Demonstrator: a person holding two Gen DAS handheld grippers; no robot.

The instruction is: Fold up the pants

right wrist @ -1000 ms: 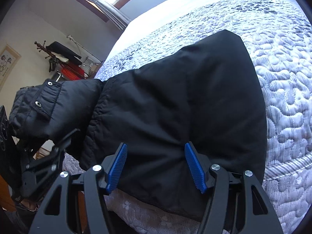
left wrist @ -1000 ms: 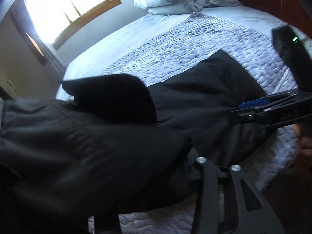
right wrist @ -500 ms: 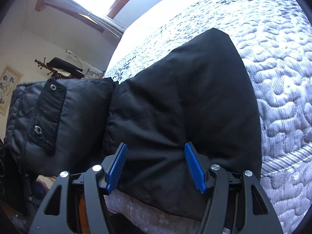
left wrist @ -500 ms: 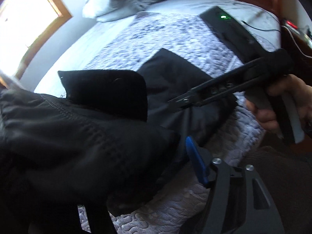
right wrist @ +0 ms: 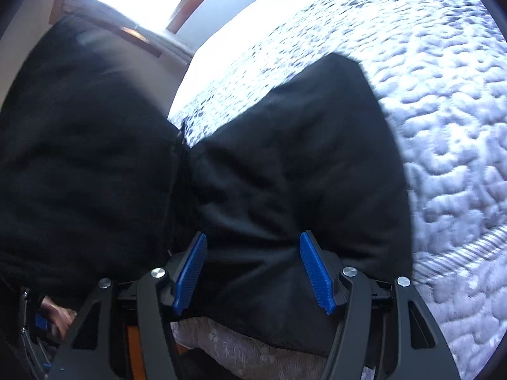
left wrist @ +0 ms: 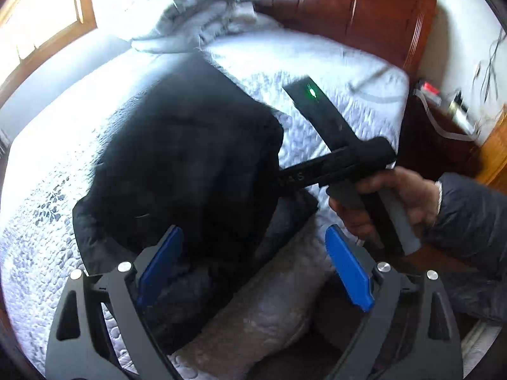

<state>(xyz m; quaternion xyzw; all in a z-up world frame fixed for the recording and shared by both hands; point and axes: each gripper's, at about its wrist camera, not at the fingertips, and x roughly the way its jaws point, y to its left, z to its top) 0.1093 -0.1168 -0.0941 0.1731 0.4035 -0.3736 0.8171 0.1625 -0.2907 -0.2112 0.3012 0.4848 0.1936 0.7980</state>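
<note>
Your black padded pants [left wrist: 190, 164] lie folded over on the pale quilted bedspread [left wrist: 47, 221] near the bed's edge. Your left gripper [left wrist: 253, 266] has just been opening and stands wide, gripping nothing. Your right gripper [right wrist: 253, 272], closing further, pinches the pants' near edge between its blue pads [right wrist: 313, 272].

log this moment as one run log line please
step: fold pants | left gripper: just opened, released | right gripper: closing on black pants | pants: folded over on quilted bed
</note>
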